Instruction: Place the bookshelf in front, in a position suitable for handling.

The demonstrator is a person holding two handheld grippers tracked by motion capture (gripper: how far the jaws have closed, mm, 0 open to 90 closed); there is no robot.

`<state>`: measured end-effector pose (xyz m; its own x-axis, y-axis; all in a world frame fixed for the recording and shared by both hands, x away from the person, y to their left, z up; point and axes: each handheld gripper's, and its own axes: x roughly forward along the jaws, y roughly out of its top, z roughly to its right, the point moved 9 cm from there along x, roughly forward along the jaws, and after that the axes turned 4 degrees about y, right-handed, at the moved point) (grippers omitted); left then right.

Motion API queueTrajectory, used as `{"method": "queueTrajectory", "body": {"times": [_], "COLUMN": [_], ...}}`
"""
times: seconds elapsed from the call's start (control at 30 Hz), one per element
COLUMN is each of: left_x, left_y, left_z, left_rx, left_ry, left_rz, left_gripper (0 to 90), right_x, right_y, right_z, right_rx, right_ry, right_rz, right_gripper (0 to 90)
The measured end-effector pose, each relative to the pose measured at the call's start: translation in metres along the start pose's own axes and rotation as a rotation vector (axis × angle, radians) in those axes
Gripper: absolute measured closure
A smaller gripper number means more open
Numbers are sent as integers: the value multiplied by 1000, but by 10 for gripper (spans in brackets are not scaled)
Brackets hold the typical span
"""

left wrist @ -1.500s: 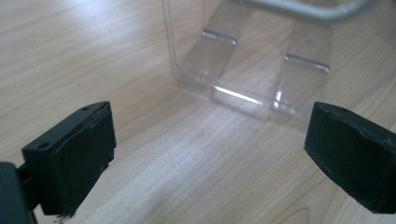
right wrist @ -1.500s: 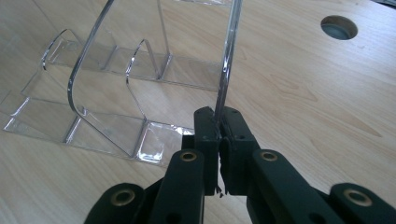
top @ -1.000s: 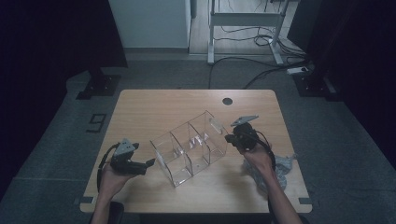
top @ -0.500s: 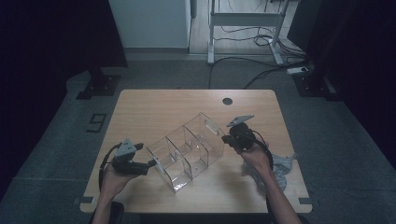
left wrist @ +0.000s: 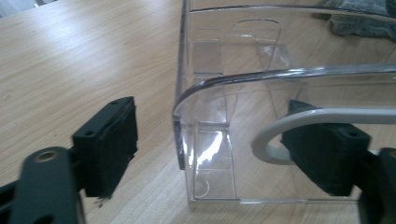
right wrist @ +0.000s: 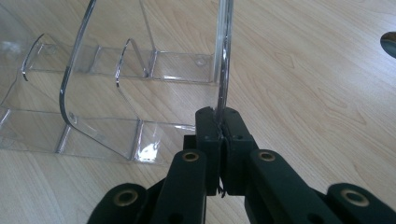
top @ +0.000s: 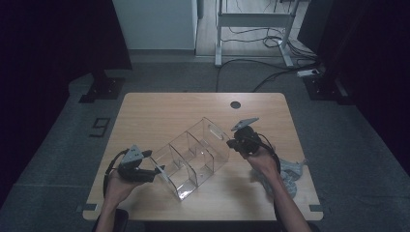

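In the middle of the high view we pinch the clear plastic organizer [top: 193, 157] with our right gripper [top: 238, 143], while our left gripper [top: 157, 171], jaws just closing around its near wall, probably must squeeze next.

light wood table [top: 159, 113]: clear divided organizer [top: 193, 157] at centre, grey cloth [top: 290, 171] near right edge.

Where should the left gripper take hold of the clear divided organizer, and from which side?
On the thin end wall nearest the left gripper, coming in from that open end. The clear organizer stands upright, so one jaw can pass inside and one outside; they already straddle that wall, apart from it, and have just been closing. The right gripper clamps the opposite wall.
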<state>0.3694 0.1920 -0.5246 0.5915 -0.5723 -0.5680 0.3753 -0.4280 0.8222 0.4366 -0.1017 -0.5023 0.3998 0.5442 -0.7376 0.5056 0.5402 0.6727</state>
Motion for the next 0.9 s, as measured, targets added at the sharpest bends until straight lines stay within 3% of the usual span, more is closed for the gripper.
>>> {"method": "queueTrajectory", "body": {"times": [0.27, 0.43, 0.53, 0.9], "left_x": [-2, -2, -2, -1], "left_y": [0, 0, 0, -1], "left_z": [6, 6, 6, 6], "left_rx": [11, 9, 6, -11], "left_ry": [-42, -35, -29, -6], "left_rz": [-9, -10, -10, 3], "left_gripper": [380, 399, 416, 434], "right_x": [-1, -2, -4, -20], "right_y": [0, -1, -1, -4], "right_z": [-1, -2, -3, -2], "right_rx": [2, -2, 1, 2], "right_ry": [4, 9, 27, 22], "right_rz": [-9, -16, -14, -17], "right_gripper": [867, 855, 801, 430]}}
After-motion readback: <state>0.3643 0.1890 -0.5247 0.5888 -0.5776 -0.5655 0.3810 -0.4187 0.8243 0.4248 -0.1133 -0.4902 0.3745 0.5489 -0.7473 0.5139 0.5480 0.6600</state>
